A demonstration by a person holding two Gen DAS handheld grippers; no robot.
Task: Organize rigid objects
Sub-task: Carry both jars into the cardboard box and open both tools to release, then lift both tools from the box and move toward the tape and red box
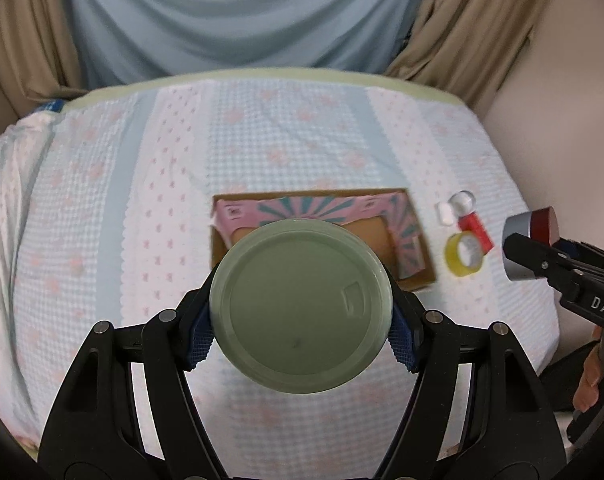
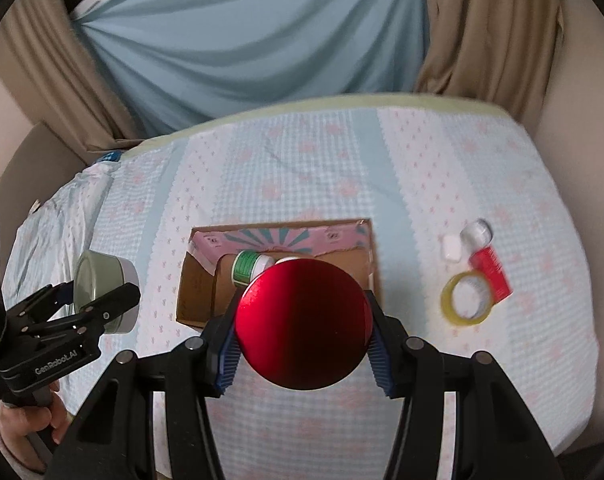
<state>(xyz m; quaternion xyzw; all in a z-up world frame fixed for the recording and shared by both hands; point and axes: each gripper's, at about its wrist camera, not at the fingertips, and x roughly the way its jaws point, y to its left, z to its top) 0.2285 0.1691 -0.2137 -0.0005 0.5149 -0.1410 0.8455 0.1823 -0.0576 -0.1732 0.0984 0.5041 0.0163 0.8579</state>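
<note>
The bed [image 2: 422, 168], covered in a patterned quilt, is carrying one open cardboard box [image 2: 197, 296]. The left gripper [image 1: 301, 322] is clamping its jaws on one green-lidded tin [image 1: 301, 306], poised near the box's front edge. The right gripper [image 2: 304, 320] is gripping one red-lidded tin [image 2: 304, 322] in narrower jaws, likewise at the box front.

Recommendation: lower one tin at a time into bare floor, clear of the one green-labelled bottle [image 2: 247, 266] lying inside.

Outside, right of the box, are lying: one yellow tape roll [image 2: 466, 298], one red tube [image 2: 490, 270], one white block [image 2: 450, 249], one clear cap [image 2: 477, 231].
</note>
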